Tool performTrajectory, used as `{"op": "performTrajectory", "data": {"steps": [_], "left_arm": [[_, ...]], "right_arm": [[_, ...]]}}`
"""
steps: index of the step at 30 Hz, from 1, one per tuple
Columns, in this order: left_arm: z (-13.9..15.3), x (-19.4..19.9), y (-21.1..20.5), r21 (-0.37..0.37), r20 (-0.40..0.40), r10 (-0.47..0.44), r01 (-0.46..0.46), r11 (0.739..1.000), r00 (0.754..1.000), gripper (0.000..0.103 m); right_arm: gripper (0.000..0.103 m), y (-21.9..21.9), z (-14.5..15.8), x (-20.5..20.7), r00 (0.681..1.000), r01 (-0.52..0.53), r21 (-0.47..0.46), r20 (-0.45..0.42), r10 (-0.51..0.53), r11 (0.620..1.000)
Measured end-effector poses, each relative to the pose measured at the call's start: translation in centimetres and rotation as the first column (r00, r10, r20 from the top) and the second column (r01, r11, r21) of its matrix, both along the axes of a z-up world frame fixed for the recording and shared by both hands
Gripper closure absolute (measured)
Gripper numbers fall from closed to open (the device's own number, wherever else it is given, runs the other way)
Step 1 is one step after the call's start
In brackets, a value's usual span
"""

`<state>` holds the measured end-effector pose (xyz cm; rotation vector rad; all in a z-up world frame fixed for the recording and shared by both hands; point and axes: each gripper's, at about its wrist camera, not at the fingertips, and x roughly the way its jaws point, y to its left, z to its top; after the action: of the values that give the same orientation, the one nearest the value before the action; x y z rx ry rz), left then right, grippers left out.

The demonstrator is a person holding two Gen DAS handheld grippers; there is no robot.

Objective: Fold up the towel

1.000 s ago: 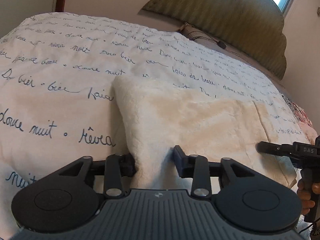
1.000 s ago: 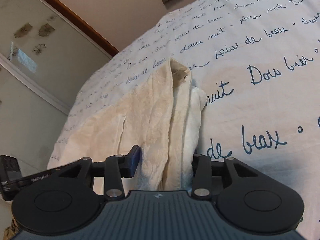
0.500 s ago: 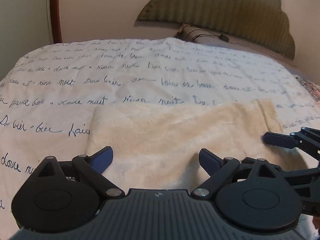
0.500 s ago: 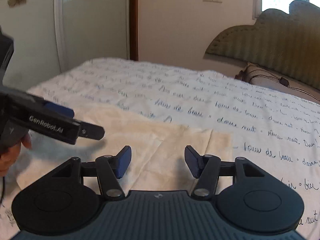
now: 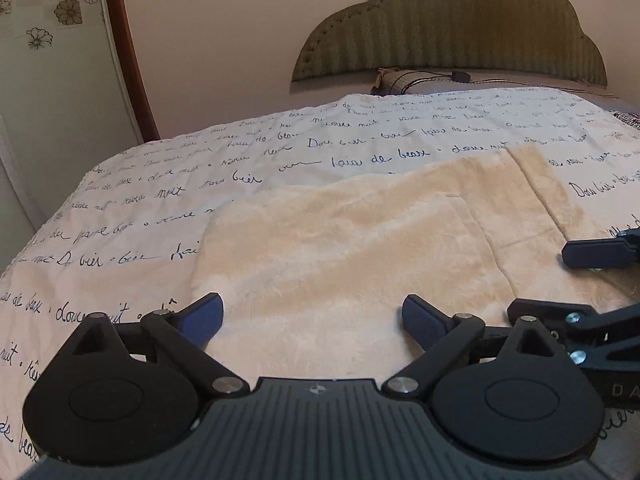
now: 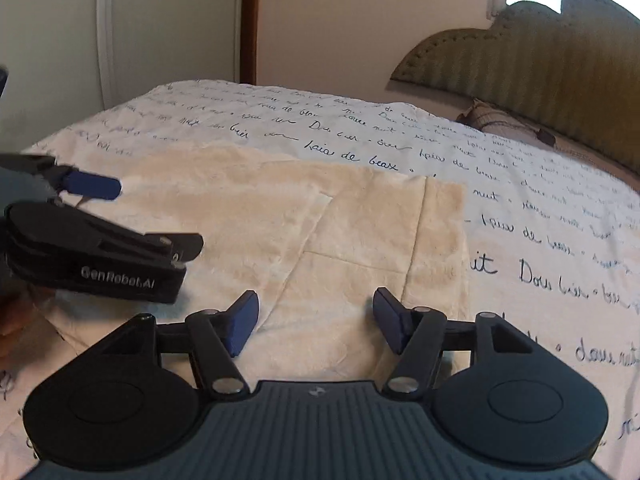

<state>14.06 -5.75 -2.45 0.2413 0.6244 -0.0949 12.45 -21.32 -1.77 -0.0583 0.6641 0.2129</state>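
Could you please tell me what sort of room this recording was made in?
Most likely a bedroom: a bed with a script-printed bedspread, a padded headboard against the wall, and a cream towel spread on the bed.

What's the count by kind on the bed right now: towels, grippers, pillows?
Cream terry towel, lying flat on the script-printed bedspread: 1
Black two-finger grippers, jaws opening, nothing between: 2 (left gripper, right gripper)
Striped pillow: 1
Total: 4

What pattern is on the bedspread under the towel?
White bedspread with dark blue handwritten script; clearest in the left wrist view.
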Motion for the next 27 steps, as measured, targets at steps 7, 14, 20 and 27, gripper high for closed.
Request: {"op": "performTrajectory", "data": {"steps": [7, 14, 20, 27], "left_arm": [[-0.2, -0.5, 0.2, -0.014, 0.006, 0.013, -0.013, 1.0, 1.0, 0.001], [-0.3, -0.9, 0.5, -0.021, 0.01, -0.008, 0.008, 1.0, 1.0, 0.0], [-0.3, -1.3, 0.8, -0.041, 0.016, -0.012, 0.012, 0.999, 1.0, 0.0], [-1.6, -3.7, 2.8, -0.208, 0.065, 0.084, -0.069, 0.976, 0.994, 0.0]], "right_arm": [[0.03, 0.8, 1.0, -0.9, 0.998, 0.056, 0.0, -0.011, -0.056, 0.998], [0.03, 0.9, 0.5, -1.3, 0.997, 0.073, -0.008, 0.006, -0.073, 0.997], [0.029, 0.7, 0.3, -1.3, 0.996, 0.086, 0.01, 0.005, -0.086, 0.996], [0.015, 1.8, 0.7, -3.1, 0.978, 0.208, -0.009, 0.015, -0.208, 0.978]]}}
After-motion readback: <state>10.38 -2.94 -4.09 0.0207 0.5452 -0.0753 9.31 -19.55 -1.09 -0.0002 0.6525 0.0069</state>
